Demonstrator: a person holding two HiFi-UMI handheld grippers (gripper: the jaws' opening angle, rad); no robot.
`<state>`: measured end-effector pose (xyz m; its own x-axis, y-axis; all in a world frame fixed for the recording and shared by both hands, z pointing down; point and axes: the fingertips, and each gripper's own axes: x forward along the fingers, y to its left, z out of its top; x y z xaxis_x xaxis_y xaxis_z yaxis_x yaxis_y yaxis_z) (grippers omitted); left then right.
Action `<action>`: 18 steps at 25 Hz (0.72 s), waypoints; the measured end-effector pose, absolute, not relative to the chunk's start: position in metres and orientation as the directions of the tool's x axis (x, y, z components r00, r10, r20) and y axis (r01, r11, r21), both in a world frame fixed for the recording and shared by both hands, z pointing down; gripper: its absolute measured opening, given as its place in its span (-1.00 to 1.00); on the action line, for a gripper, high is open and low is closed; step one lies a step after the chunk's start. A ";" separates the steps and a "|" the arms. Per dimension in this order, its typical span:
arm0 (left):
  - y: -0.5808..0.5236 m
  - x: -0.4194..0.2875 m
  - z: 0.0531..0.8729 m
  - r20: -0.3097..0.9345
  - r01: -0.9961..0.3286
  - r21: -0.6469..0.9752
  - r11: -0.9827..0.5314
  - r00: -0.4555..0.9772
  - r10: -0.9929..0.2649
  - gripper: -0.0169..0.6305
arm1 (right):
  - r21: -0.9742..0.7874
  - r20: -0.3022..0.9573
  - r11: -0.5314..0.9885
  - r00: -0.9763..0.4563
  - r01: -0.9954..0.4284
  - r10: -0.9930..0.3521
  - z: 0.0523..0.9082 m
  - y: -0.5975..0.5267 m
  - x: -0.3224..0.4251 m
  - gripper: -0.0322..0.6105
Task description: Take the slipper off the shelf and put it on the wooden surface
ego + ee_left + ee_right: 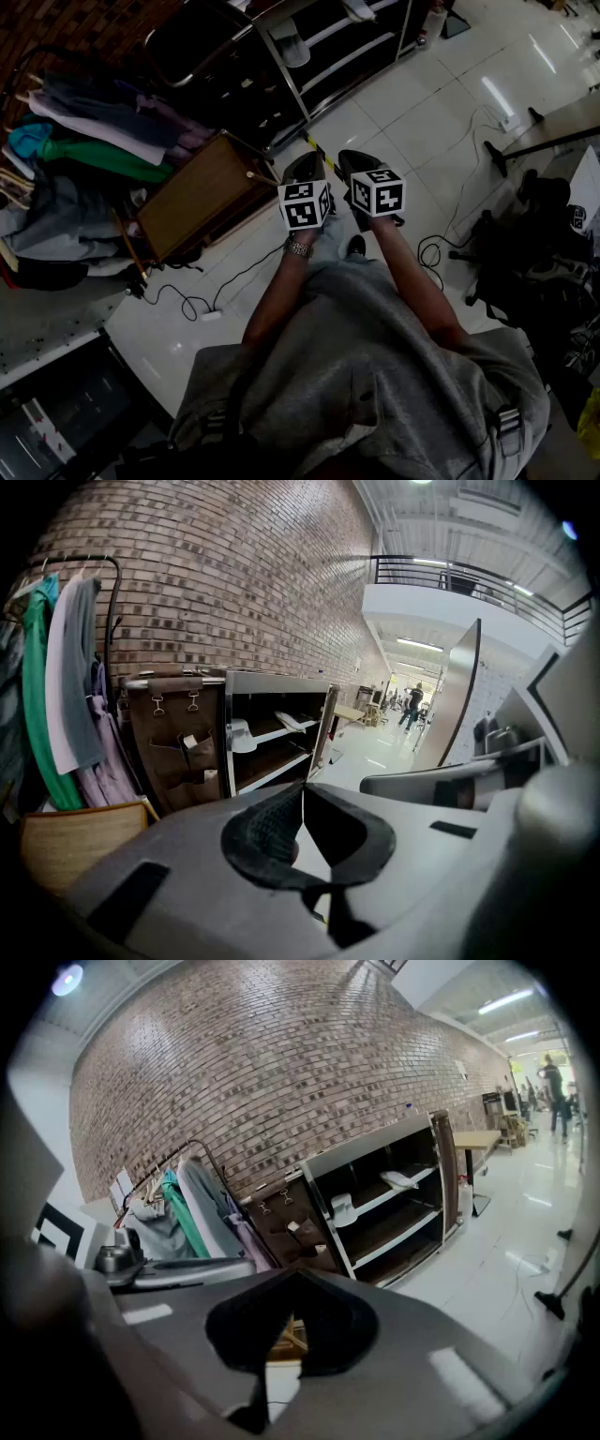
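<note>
White floor tiles (441, 112) run from the person's feet to a brick wall (234, 583). A dark open shelf (272, 738) stands against the wall, with a rail of hanging clothes (84, 141) to one side. The wooden surface (202, 192), the top of a low box, sits between the rail and the shelf.

The slipper (237, 733) lies on the upper board of the shelf, pale against the dark frame. A second pale one (296, 722) lies further along the same board. Neither has been touched.

The left gripper (303, 785) has its jaws pressed together at the tips with nothing between them. The right gripper (298, 1274) is likewise closed and empty. In the head view both are held side by side in front of the body, well apart from the shelf.

The task looks to be at its very start, in the approach before any grasp. The next move would be to walk or reach up to the shelf. One gripper would then have to part its jaws, slide them over an edge of the slipper and close. Because the board above leaves a low opening, a level approach seems wisest.
</note>
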<state>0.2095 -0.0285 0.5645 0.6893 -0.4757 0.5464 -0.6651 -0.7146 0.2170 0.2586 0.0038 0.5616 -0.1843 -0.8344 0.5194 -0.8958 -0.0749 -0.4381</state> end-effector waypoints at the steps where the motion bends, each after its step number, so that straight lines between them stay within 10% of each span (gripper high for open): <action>1: -0.040 0.215 0.567 0.544 -0.663 0.217 -0.716 0.692 -0.475 -0.92 | -0.433 0.526 -0.073 -0.186 -0.898 -0.830 0.566 -0.008 0.262 -0.90; 18: -0.276 0.278 0.563 0.510 -0.656 0.210 -0.725 0.706 -0.491 -0.92 | -0.344 0.550 -0.034 -0.172 -0.938 -0.817 0.565 -0.241 0.294 -0.90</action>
